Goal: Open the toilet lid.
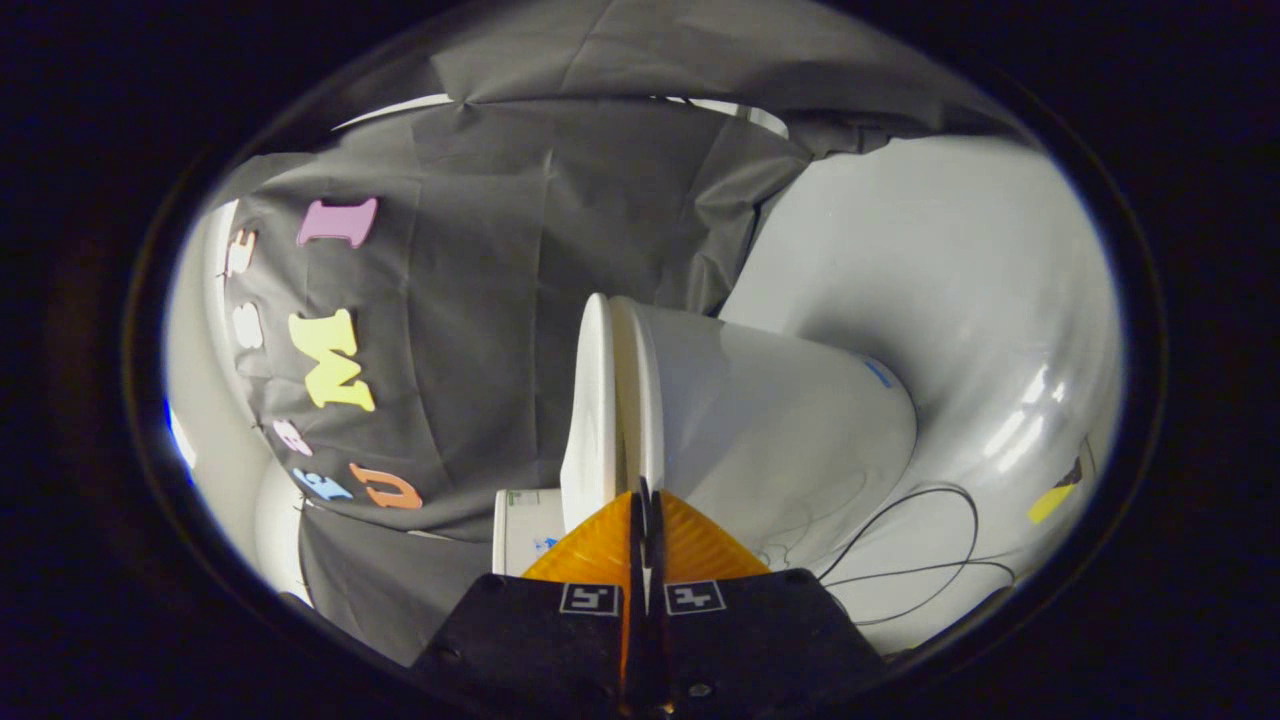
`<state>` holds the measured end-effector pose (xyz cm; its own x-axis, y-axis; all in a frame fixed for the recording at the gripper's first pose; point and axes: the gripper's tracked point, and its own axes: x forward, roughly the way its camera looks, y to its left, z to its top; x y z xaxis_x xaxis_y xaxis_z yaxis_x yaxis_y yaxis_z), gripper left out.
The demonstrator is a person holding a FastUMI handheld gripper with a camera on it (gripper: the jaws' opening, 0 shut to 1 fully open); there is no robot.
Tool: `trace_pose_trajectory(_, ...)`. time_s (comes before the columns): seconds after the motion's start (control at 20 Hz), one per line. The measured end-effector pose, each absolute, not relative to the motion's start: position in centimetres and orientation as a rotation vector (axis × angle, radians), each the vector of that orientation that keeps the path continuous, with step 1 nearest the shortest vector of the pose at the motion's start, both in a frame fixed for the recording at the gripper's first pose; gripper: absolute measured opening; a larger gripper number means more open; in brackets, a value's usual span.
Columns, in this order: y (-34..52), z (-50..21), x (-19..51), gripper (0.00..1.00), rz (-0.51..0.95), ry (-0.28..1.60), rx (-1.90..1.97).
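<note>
Fingers (pixel 645 492) pressed together at toilet lid (pixel 588 410) edge, contact unclear.

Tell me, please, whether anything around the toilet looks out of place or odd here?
One thing: a thin black cable lies in loose loops on the white floor beside the toilet. Otherwise nothing stands out; the toilet lid is down, with the closed gripper at its edge.
</note>
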<state>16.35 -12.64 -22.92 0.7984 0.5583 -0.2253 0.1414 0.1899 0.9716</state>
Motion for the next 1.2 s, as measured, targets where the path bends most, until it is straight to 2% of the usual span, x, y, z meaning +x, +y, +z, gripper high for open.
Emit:
trace_pose_trajectory(0.5, -12.7, -22.1, 16.7, 0.03, 0.266, 0.665, 1.243)
trace_pose_trajectory(1.2, -11.6, -15.6, 16.5, 0.03, 0.234, 0.628, 1.069)
